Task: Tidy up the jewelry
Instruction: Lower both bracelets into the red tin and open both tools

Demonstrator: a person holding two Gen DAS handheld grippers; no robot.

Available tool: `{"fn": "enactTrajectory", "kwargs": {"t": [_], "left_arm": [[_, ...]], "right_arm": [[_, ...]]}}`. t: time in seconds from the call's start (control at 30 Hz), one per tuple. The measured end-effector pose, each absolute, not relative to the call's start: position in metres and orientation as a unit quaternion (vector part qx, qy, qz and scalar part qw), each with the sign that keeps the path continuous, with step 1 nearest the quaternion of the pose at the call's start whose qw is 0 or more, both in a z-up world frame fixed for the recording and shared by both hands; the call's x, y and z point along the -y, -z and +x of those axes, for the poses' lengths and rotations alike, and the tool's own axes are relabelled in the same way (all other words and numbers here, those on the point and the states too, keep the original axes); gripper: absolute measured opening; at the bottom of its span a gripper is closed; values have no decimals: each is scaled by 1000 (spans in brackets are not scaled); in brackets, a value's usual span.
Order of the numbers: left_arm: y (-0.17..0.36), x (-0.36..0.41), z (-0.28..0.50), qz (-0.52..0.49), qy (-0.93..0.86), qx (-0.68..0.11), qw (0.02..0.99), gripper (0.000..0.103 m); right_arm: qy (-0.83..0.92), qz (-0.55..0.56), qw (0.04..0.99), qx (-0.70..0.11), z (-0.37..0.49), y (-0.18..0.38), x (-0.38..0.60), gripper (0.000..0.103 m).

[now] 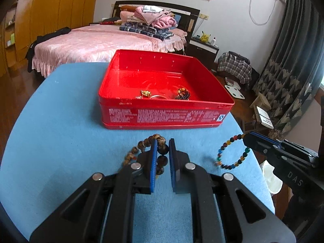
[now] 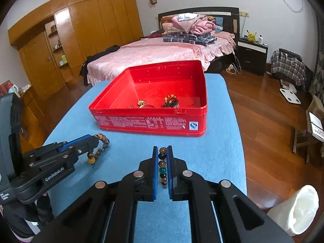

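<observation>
Left gripper (image 1: 163, 143) clamped a brown bead bracelet (image 1: 162, 151). Right gripper (image 2: 162, 149) clamped a multicoloured bead bracelet (image 2: 162, 166). Red tin (image 1: 162, 117) stood open beyond.

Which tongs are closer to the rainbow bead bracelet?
Right. The right tongs are shut on the rainbow bracelet; the left tongs hold the brown bracelet off to its side.

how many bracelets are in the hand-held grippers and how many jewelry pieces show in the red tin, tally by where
In hand-held grippers: 2, brown bead bracelet and multicoloured bead bracelet
In red tin: at least 3, gold piece, ring-shaped piece, dark beads
Total: at least 5
</observation>
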State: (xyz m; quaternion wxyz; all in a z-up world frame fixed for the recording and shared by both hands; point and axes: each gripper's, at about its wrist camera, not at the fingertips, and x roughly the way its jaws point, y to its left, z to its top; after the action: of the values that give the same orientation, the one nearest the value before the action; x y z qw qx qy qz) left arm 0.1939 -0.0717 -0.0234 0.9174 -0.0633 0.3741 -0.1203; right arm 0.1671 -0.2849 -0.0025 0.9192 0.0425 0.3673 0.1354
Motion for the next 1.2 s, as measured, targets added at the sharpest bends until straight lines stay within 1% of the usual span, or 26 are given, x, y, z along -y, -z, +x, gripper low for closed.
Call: {"fn": "enactTrajectory", "kwargs": {"t": [0.57,1.2], "left_arm": [[-19,65,200,-72,120,-329,934,10],[-43,73,261,-93,142,-291,942,10]], "right_arm": [[-152,35,933,-325,179,-36,276,8],[-157,54,938,-305,246,-56,270,8]]}}
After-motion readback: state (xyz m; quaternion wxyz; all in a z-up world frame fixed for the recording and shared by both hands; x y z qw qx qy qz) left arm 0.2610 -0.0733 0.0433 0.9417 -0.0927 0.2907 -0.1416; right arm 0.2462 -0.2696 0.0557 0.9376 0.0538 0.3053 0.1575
